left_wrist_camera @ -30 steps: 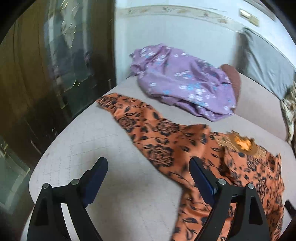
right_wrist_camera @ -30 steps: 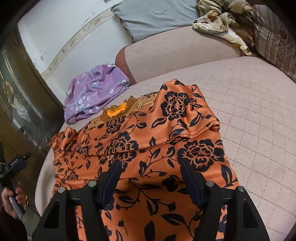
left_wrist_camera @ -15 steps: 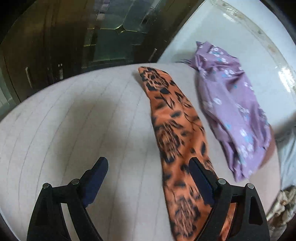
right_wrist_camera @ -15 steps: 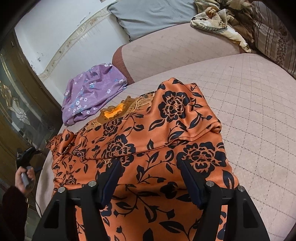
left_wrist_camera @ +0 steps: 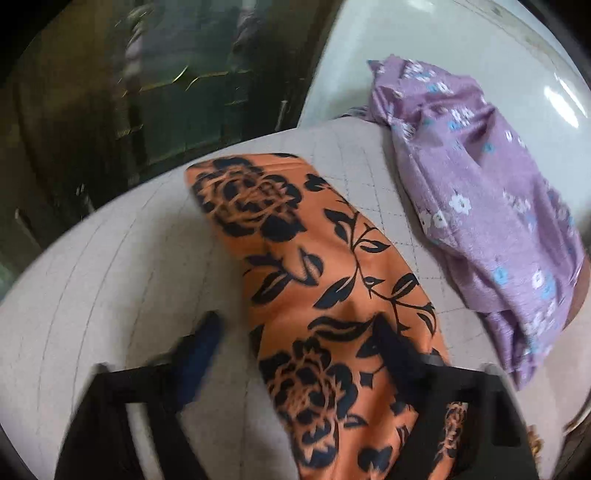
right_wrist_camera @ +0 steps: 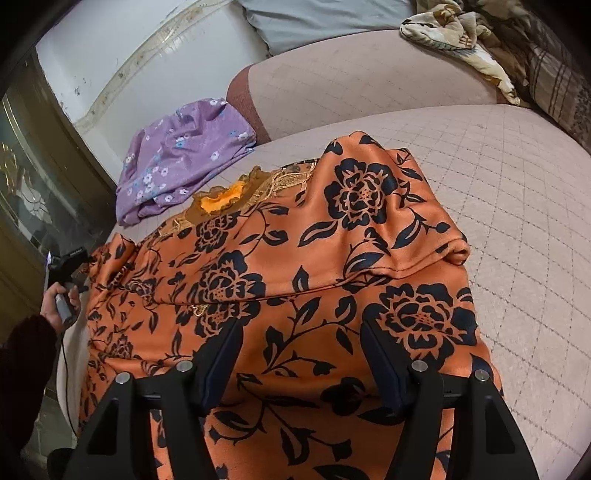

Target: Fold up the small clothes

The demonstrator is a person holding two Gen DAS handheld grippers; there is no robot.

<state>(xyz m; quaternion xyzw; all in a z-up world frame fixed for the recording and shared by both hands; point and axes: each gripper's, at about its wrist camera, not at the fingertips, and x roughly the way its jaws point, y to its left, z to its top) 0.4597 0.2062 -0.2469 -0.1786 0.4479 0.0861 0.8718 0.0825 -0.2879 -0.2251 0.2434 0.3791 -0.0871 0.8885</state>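
Left wrist view, blurred by motion: left gripper (left_wrist_camera: 295, 343) spread wide, jaws empty, hanging over the long sleeve of the orange dress (left_wrist_camera: 314, 280). Sleeve stretched flat across the pale quilted bed (left_wrist_camera: 110, 266), its cuff end toward the dark glass cabinet (left_wrist_camera: 129, 92). One finger (left_wrist_camera: 199, 354) over bare quilt beside the sleeve, the other over the printed cloth; whether either touches cannot be told. Purple floral garment (left_wrist_camera: 487, 206) bunched just beside the dress, on the side away from the cabinet, against the white wall (left_wrist_camera: 424, 44).

Right wrist view, sharp: right gripper (right_wrist_camera: 299, 354) also spread wide, gripping nothing, poised above the body of the orange dress (right_wrist_camera: 295, 266). Other sleeve folded in over the dress front, embroidered neckline (right_wrist_camera: 236, 194) pointing toward the purple floral garment (right_wrist_camera: 181, 166). Beyond the dress, a pink bolster (right_wrist_camera: 369, 77), grey pillow (right_wrist_camera: 317, 18) and crumpled patterned blanket (right_wrist_camera: 465, 40). Left hand (right_wrist_camera: 59, 299) visible at the dress's far edge, holding a handle.
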